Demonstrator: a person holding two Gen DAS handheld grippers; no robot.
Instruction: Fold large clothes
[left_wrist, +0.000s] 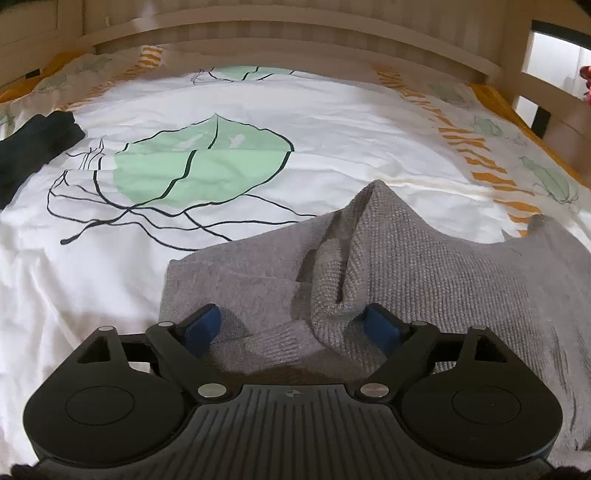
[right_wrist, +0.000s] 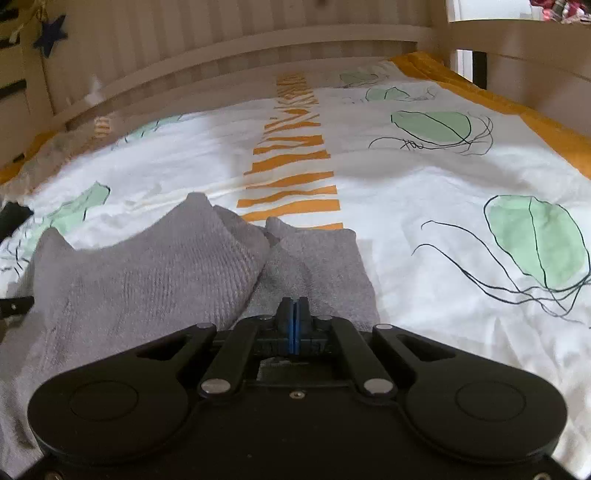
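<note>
The grey rib-knit sweater lies rumpled on the white bed cover w/ green leaf prints and orange stripes, near edge toward me, one ridge of knit standing up in a peak.

My left gripper is spread wide, blue pads either side of a bunched fold of knit, not pressing on it. My right gripper is pinched fully together at the sweater's right edge; can't tell if any fabric is caught btwn the pads, none shows there.

I'd say I'm at the pick-up stage, fold not begun. Next: close left on that bunch, check right actually has cloth, then lift both evenly.

A dark garment sits well apart at far left. Wooden bed rail behind.
</note>
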